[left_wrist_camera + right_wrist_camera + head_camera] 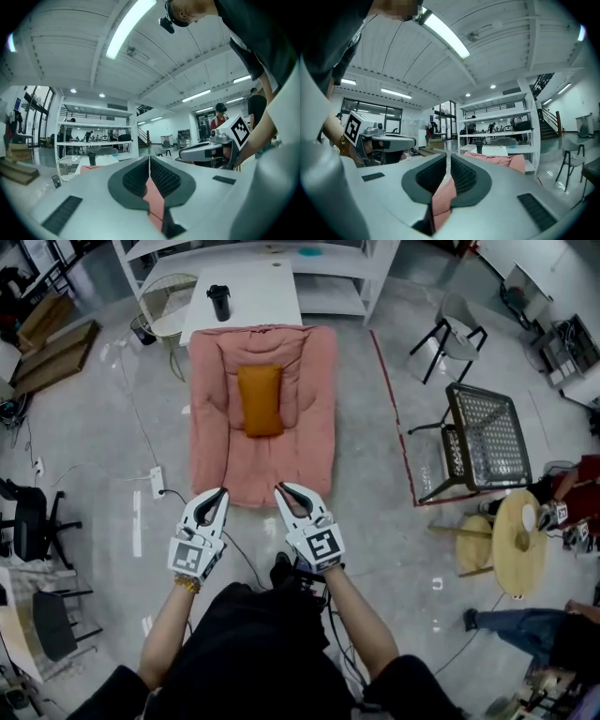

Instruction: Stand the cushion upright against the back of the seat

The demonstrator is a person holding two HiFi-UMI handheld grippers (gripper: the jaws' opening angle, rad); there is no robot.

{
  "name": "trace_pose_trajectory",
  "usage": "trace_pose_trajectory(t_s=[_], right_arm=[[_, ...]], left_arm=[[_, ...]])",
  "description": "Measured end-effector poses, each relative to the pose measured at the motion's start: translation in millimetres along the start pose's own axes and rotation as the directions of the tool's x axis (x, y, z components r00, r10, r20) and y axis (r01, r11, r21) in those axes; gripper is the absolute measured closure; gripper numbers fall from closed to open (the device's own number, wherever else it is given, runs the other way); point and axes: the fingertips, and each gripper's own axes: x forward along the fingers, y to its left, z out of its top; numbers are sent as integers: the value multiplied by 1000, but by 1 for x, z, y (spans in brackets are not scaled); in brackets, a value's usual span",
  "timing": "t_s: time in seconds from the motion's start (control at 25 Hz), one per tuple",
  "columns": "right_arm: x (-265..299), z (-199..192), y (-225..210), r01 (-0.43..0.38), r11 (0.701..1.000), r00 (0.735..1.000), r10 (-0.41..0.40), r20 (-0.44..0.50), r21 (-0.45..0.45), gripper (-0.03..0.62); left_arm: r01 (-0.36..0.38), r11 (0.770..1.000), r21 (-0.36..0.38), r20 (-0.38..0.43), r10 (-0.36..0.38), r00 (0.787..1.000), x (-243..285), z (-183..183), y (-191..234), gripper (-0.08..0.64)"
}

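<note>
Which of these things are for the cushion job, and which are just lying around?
For the job: orange cushion, pink seat, left gripper, right gripper.

Just lying about: black cup, white table, mesh chair, round wooden table.

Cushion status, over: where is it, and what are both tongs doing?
Left tongs shut, empty. Right tongs shut, empty, both short of the pink seat. Orange cushion lies on the seat, untouched. Nothing in the way.
</note>
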Motion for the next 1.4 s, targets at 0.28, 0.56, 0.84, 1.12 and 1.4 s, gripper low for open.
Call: trace_pose_trajectory(t_s=[0.28, 0.56, 0.84, 1.12, 1.4], right_arm=[[-28, 13, 84, 77, 997, 997, -76, 31, -27, 554], [-59, 20, 179, 115, 992, 993, -114, 22, -52, 552], [-95, 15, 226, 106, 990, 994, -106, 0, -96, 554], [-136, -10, 205, 155, 988, 987, -156, -33, -5, 572], [-158, -10, 199, 148, 989, 987, -148, -67, -2, 577]], left_arm=[[2, 1000, -28, -17, -2, 1000, -76, 2, -11, 540], [18, 997, -71, 75, -13, 997, -157, -3, -34, 541], [-2, 997, -78, 51, 6, 999, -200, -7, -70, 540], [-6, 998, -63, 15, 7, 1000, -189, -15, -116, 540], [-29, 997, -74, -23, 27, 999, -186, -18, -136, 540]])
